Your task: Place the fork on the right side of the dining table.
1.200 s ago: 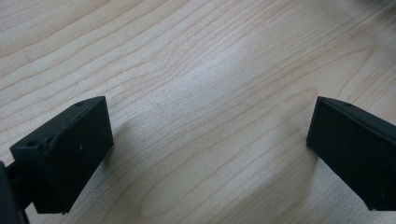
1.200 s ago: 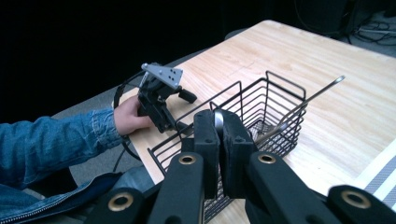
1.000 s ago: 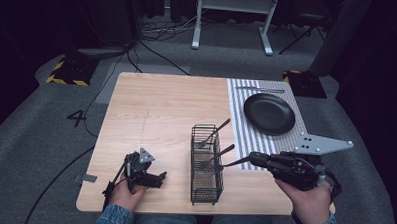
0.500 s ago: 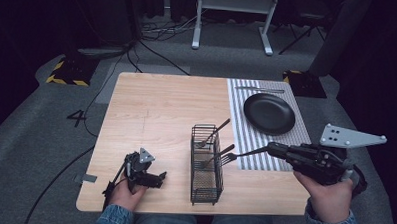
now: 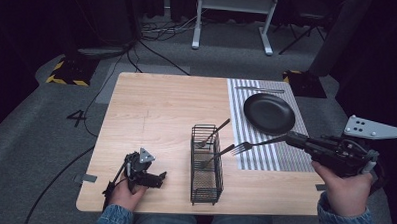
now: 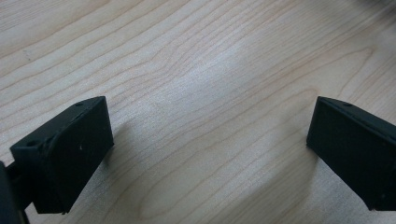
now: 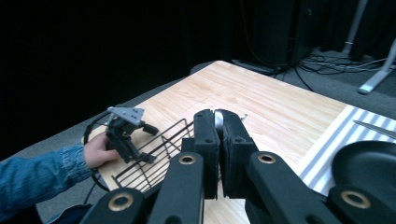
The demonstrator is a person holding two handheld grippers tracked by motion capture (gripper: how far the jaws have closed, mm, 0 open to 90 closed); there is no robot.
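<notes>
A fork point(image 5: 258, 143) is being pinched at its handle by the right gripper point(image 5: 291, 139), tines aimed back at the wire basket point(image 5: 206, 165), plate point(image 5: 269, 113) lying beyond; left gripper point(image 5: 156, 177) is being kept spread, empty.

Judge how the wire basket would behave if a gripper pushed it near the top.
The basket looks tall and narrow, so a high push would probably tip it rather than slide it. Its thin open wire suggests it's light. The two forks leaning inside would likely rattle or shift.
</notes>
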